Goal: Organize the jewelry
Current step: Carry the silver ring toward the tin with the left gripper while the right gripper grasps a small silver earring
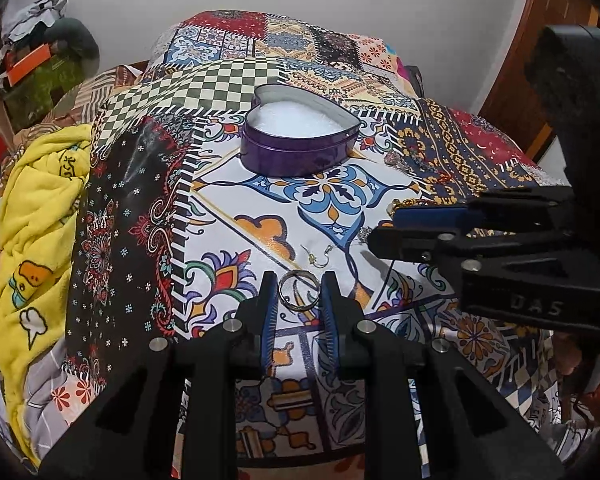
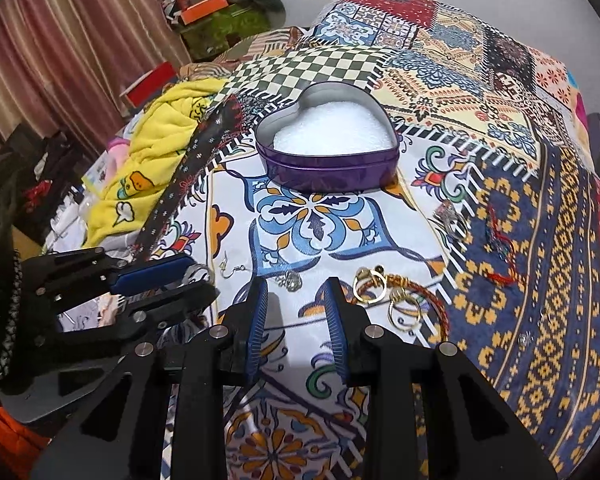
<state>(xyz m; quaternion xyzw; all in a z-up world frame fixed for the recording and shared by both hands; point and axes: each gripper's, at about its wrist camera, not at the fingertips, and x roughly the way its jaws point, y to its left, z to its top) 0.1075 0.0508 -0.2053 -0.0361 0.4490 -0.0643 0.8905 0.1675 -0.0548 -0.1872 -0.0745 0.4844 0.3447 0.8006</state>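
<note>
A purple heart-shaped tin (image 1: 296,148) with white padding stands open on the patterned cloth; it also shows in the right wrist view (image 2: 328,160). My left gripper (image 1: 299,290) has its jaws closed against a silver ring (image 1: 299,290), which sits between the fingertips. In the right wrist view the left gripper (image 2: 196,276) holds the ring at lower left. My right gripper (image 2: 298,294) is open and empty above the cloth, just short of a silver charm (image 2: 290,280). Gold rings (image 2: 370,288) and a red braided bracelet (image 2: 428,300) lie to its right. An earring hook (image 1: 318,258) lies ahead of the ring.
A yellow blanket (image 1: 40,240) is heaped to the left of the cloth. A red thread bracelet (image 2: 500,248) and a small dark ornament (image 2: 448,216) lie on the right part of the cloth. Clutter and an orange box (image 2: 202,8) stand at the back.
</note>
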